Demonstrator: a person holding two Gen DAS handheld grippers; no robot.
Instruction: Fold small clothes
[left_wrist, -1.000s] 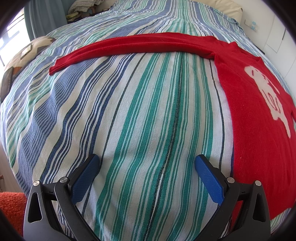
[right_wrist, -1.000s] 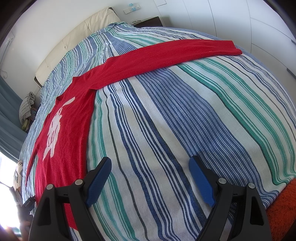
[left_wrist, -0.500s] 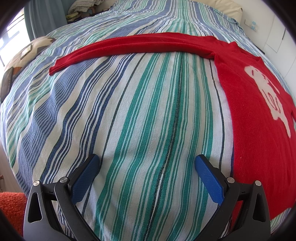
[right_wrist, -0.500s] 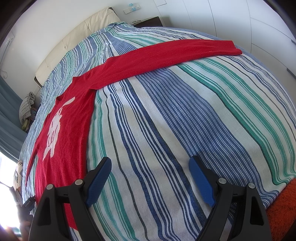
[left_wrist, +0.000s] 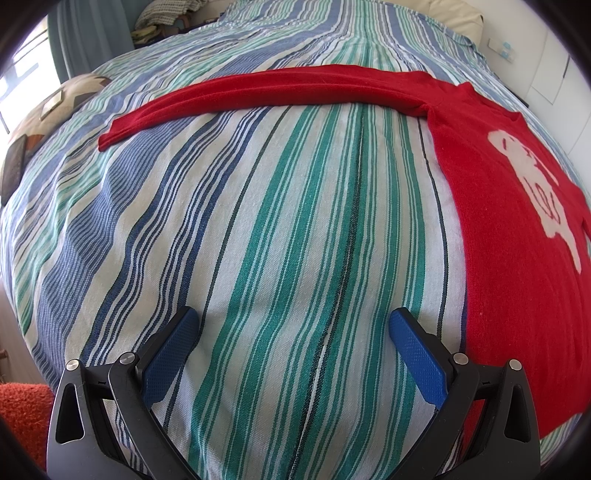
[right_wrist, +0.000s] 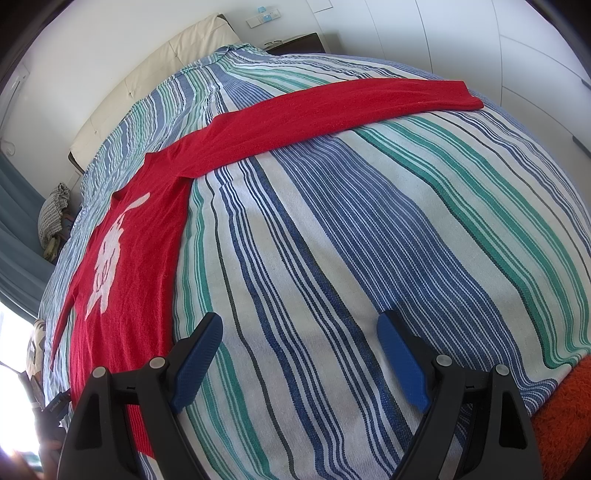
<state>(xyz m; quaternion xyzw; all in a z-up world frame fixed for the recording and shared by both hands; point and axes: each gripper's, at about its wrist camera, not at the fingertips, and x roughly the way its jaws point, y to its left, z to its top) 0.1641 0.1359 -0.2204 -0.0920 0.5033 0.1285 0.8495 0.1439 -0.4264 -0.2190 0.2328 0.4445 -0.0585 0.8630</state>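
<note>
A red long-sleeved top (left_wrist: 509, 236) with a pale printed figure lies flat on the striped bedspread (left_wrist: 280, 221), its body at the right of the left wrist view. One sleeve (left_wrist: 258, 92) stretches out to the left. In the right wrist view the same red top (right_wrist: 136, 251) lies at the left and its other sleeve (right_wrist: 351, 103) runs to the upper right. My left gripper (left_wrist: 291, 325) hovers open over bare bedspread, just left of the top's hem. My right gripper (right_wrist: 299, 332) is also open, over the bedspread (right_wrist: 369, 240) right of the top. Neither holds anything.
A cream headboard (right_wrist: 147, 77) and white wall panels (right_wrist: 480, 44) lie beyond the bed. A dark bedside table (right_wrist: 295, 42) stands by the headboard. Orange rug (right_wrist: 565, 417) shows past the bed's near corner. Cushions (left_wrist: 55, 107) and piled cloth (left_wrist: 166, 14) sit by the curtained window side.
</note>
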